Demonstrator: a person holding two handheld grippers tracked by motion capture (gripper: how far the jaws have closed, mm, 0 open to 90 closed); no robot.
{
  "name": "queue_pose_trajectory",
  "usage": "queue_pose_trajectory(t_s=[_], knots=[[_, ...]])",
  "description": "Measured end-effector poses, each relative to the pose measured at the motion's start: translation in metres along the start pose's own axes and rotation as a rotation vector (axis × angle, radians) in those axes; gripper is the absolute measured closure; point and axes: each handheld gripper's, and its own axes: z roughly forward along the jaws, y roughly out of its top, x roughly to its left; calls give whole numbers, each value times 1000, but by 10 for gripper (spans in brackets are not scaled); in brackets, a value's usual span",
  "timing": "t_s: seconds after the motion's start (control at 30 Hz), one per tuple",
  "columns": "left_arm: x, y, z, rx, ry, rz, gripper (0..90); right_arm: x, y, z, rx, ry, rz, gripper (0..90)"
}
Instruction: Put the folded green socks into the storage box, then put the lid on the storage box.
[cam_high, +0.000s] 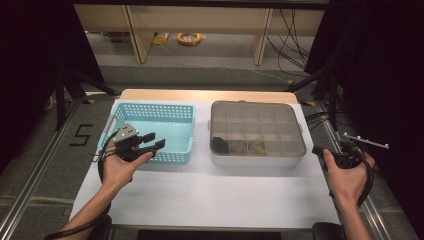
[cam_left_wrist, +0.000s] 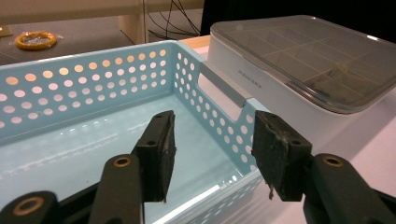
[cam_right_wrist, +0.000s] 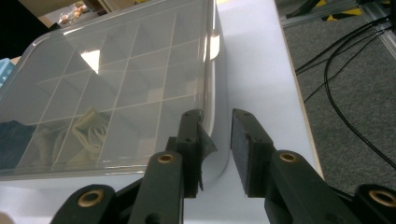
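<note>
The lidded box (cam_high: 257, 131) sat on the surface (cam_high: 210, 190), right of the blue basket (cam_high: 165, 125), its near compartments holding a few small items. My right hand-held gripper (cam_right_wrist: 215, 149) was at the box's near right corner, jaws apart, nothing pinched; the corner stood just at the left jaw. My left hand-held gripper (cam_left_wrist: 212, 154) hung over the basket's near right corner, jaws apart with the rim between them, untouched as far as I could see.
</note>
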Motion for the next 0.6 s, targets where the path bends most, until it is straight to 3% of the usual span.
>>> queue_pose_trajectory(t_s=[0.1,0.13,0.17,0.33,0.37,0.43,0.6], knots=[[2,-2,0,2,-4,-6,485,0,-1,-3,-4,3,12,739],[2,-3,-1,5,-1,-10,484,5,-2,-4,9,22,78,739],[3,-4,-1,8,-1,-10,484,0,-2,-4,-6,7,9,739],[2,-5,-4,8,6,-4,476,3,-2,-3,6,12,46,737],[2,-6,-5,3,2,-5,475,1,-2,-2,-10,4,2,737],[3,-7,-7,4,16,-9,473,3,-2,0,-1,10,17,734],[7,-12,-13,8,42,-19,463,-3,-6,4,4,8,-11,727]])
